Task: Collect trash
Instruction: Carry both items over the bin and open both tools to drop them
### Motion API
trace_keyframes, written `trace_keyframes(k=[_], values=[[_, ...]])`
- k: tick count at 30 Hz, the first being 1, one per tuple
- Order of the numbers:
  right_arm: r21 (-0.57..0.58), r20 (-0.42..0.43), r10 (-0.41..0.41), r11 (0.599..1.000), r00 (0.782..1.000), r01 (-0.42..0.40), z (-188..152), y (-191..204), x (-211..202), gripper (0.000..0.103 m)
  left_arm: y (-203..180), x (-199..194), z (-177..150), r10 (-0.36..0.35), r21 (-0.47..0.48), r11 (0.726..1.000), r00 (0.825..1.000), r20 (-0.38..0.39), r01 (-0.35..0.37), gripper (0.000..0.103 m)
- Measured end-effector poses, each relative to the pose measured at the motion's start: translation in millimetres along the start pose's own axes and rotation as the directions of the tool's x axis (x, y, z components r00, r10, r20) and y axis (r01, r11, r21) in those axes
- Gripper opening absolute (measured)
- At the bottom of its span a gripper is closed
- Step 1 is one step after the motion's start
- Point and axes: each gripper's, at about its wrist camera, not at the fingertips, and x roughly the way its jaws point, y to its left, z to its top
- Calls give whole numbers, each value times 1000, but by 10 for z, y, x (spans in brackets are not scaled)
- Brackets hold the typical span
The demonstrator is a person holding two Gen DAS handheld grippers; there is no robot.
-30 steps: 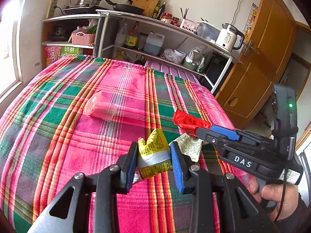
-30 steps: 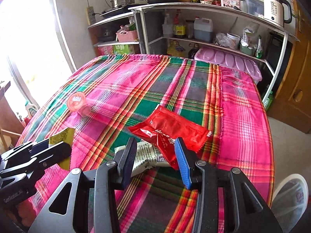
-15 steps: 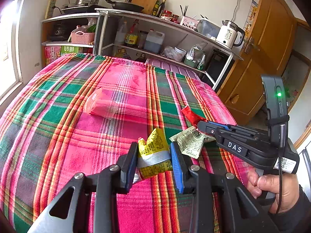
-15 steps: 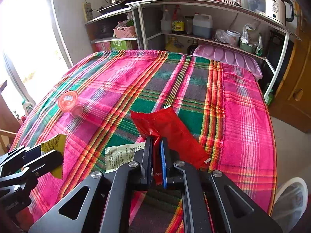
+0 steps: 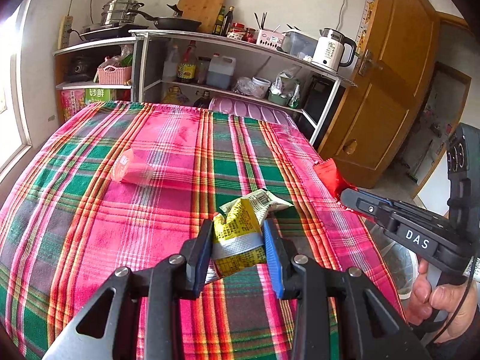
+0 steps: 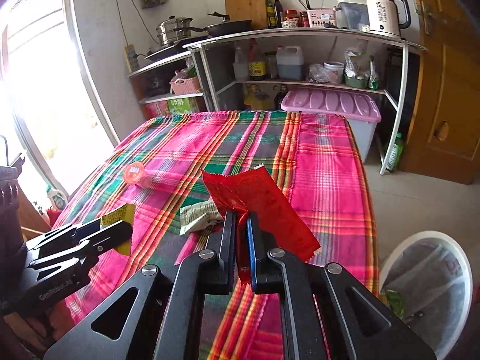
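Both hands are loaded: the left gripper (image 5: pixel 237 250) jaws pinch a crumpled yellow snack wrapper (image 5: pixel 238 240), the right gripper (image 6: pixel 240 249) jaws pinch a red foil wrapper (image 6: pixel 261 204). A white bin (image 6: pixel 426 288) waits lower right; a crumpled white printed wrapper (image 6: pixel 199 217) and a clear pink-lidded plastic cup (image 6: pixel 138 175) remain on the tabletop (image 6: pixel 324 162), mid-frame.

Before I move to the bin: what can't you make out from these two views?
- Bin, right wrist view: cut off by the frame edge; contents dim behind its liner.
- White wrapper, left wrist view: partly behind the yellow packet.
- Print on the red wrapper: too small to read.
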Motion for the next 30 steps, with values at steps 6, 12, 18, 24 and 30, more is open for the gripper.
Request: trace_keyframes(k=[6, 12, 18, 24, 30], values=[[42, 14, -9, 999, 1000, 8, -274, -127, -368, 7, -295, -127, -54, -30, 44, 999, 1000, 9, 29, 35], [83, 42, -44, 996, 998, 41, -490, -296, -664, 7, -615, -201, -119, -78, 93, 993, 997, 4, 78, 35], [143, 58, -91, 986, 994, 82, -644, -555, -879, 7, -910, -201, -168, -123, 136, 983, 992, -9, 123, 35], [199, 70, -130, 973, 989, 114, -779, -836, -1059, 7, -1184, -108, -180, -159, 168, 972, 987, -34, 162, 35], [250, 79, -172, 957, 982, 148, -881, -1100, -1202, 7, -1492, -30, -203, -200, 207, 956, 979, -48, 206, 35]])
